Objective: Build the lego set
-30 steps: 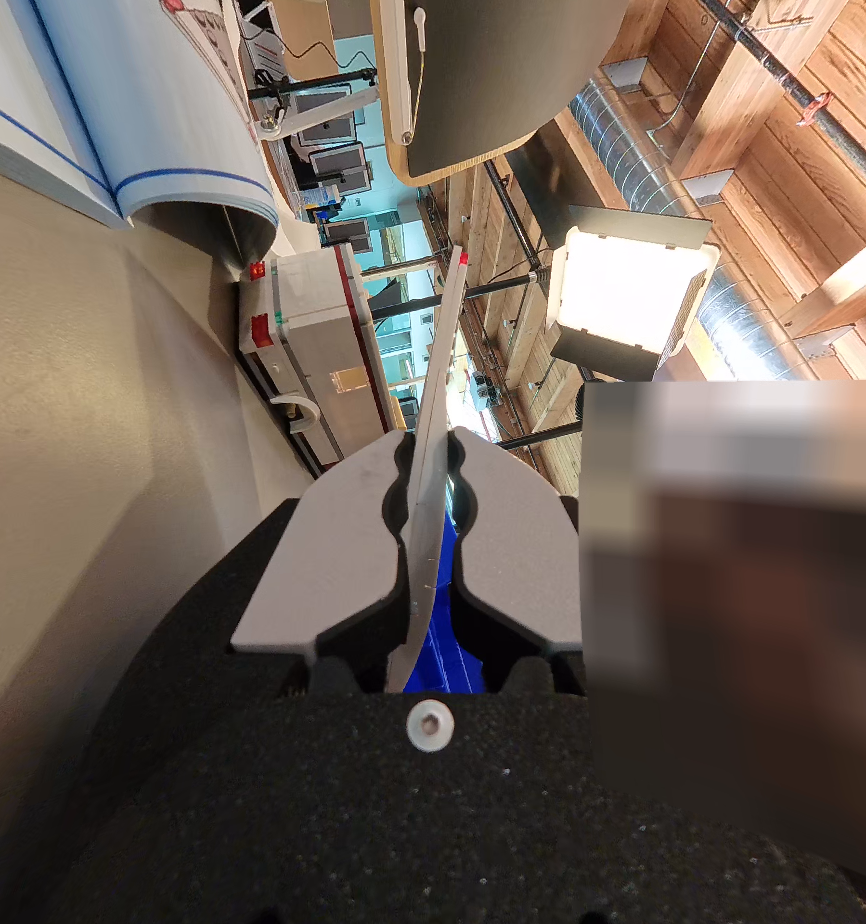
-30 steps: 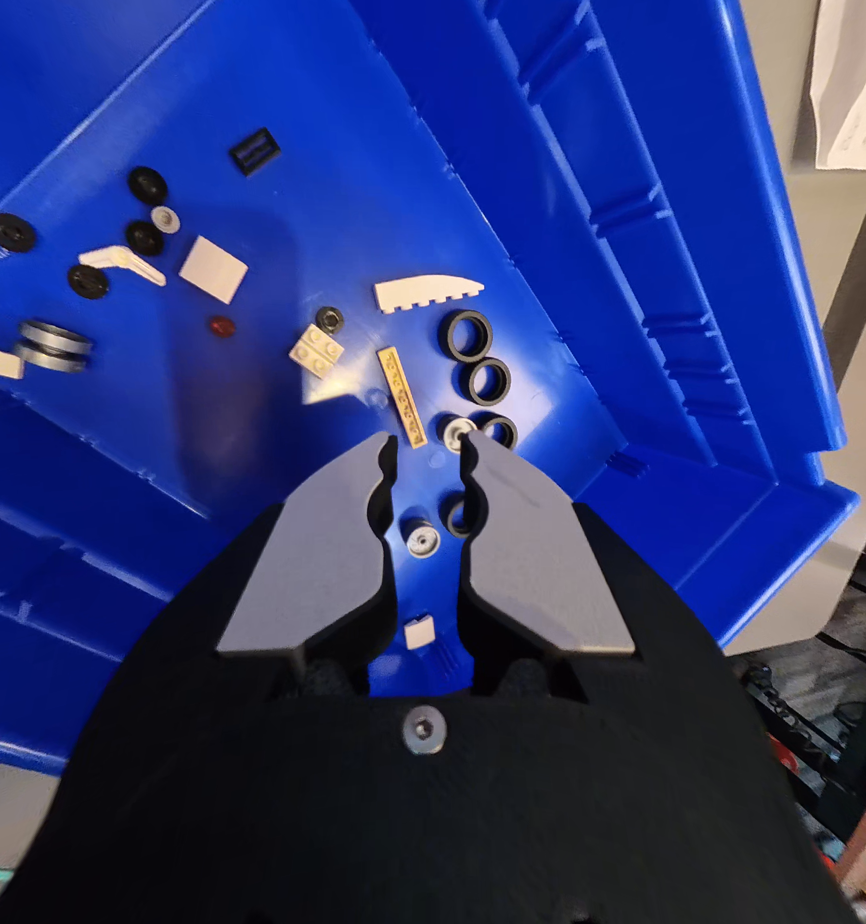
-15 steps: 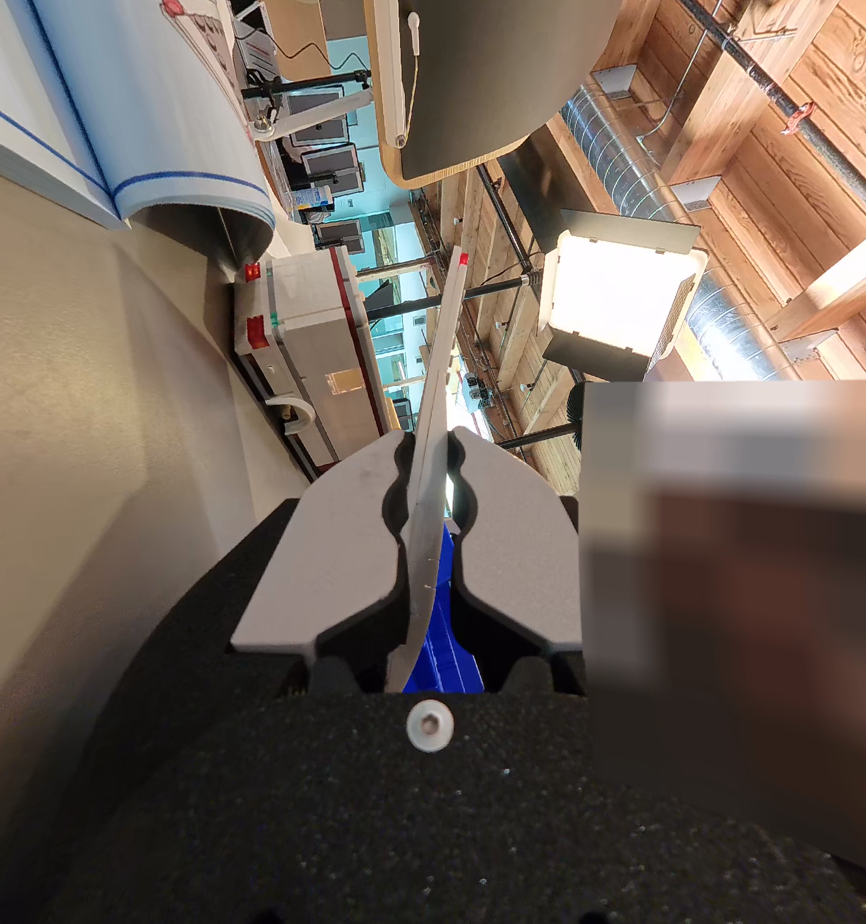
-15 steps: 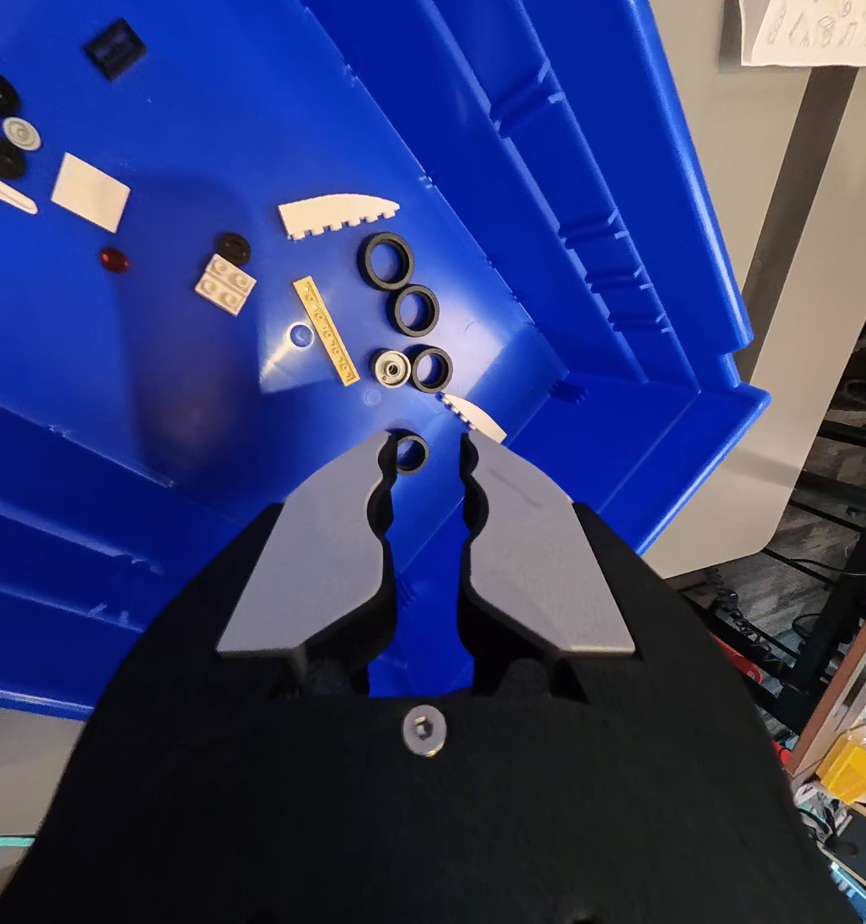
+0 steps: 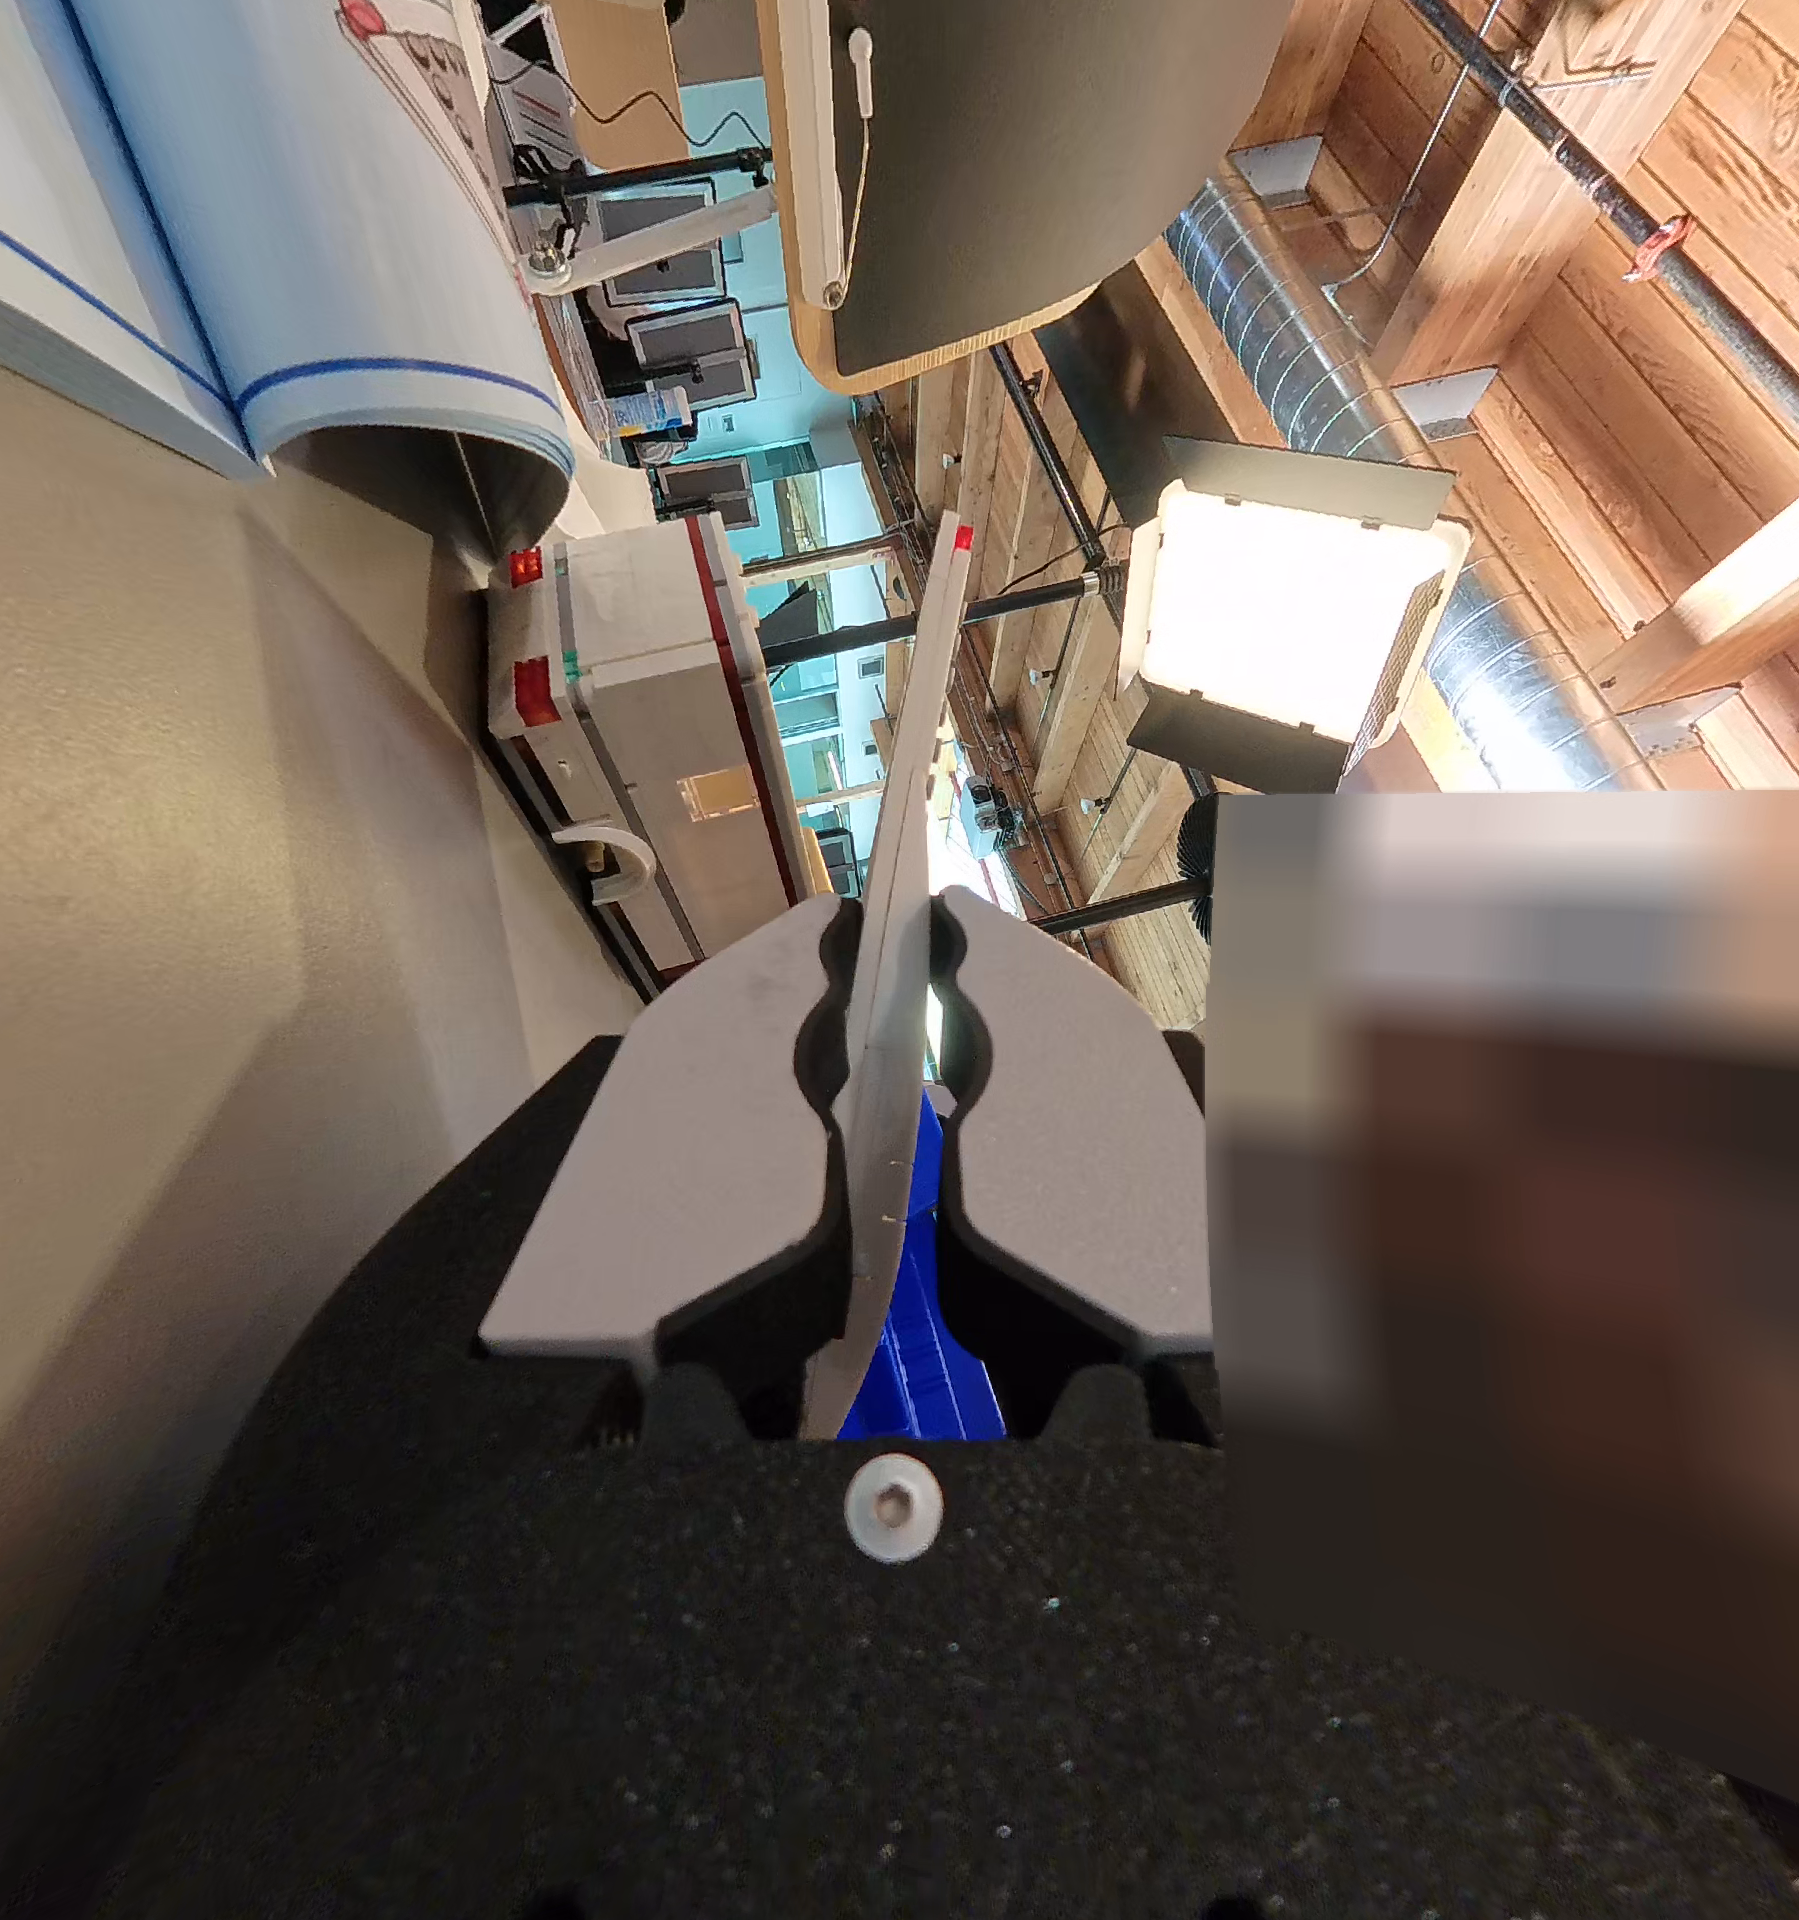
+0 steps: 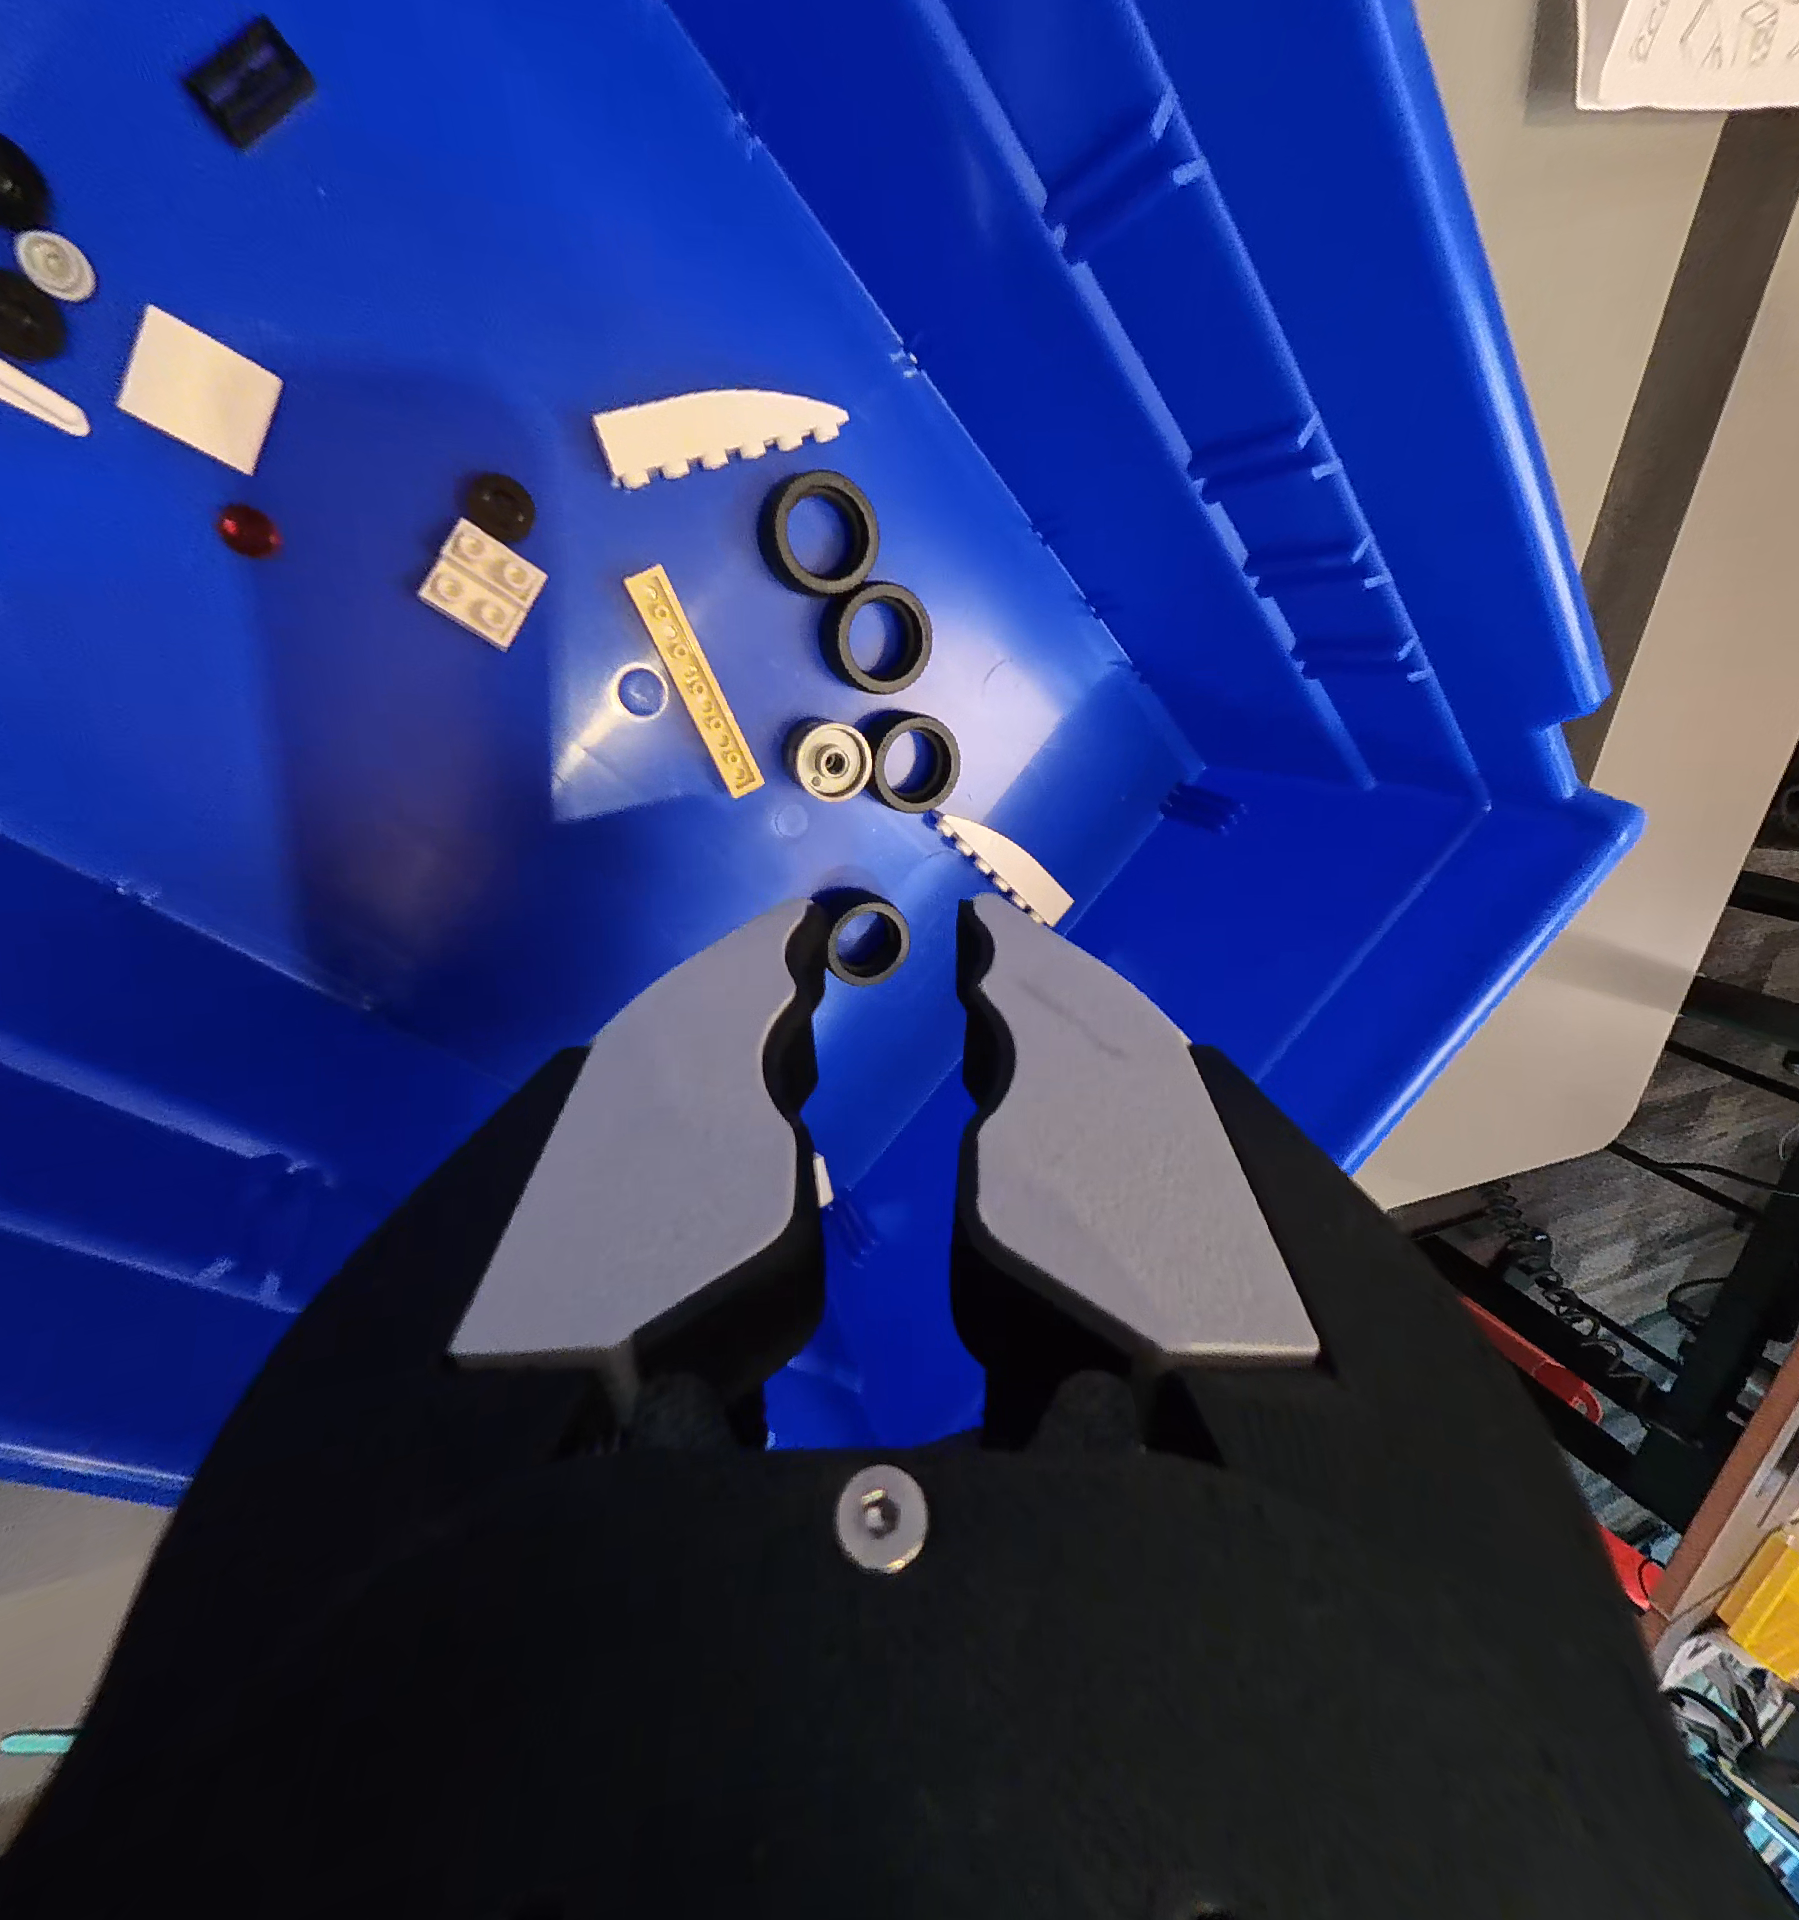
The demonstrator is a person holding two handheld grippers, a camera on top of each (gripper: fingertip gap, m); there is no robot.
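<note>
Between right gripper [image 6: 890,914] fingertips, black ring [image 6: 867,942]

Blue plastic bin [image 6: 1238,343]; black rubber rings [image 6: 824,532]; yellow studded strip [image 6: 694,681] at 9 o'clock of them; white curved plate [image 6: 716,434]; white slat, red-tipped [image 5: 926,727].

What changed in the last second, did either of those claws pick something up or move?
The right gripper slid across the blue bin toward its corner; a small black ring now lies between its open fingertips, ungripped. The left gripper stayed clamped on the thin white strip, barely shifting.
</note>
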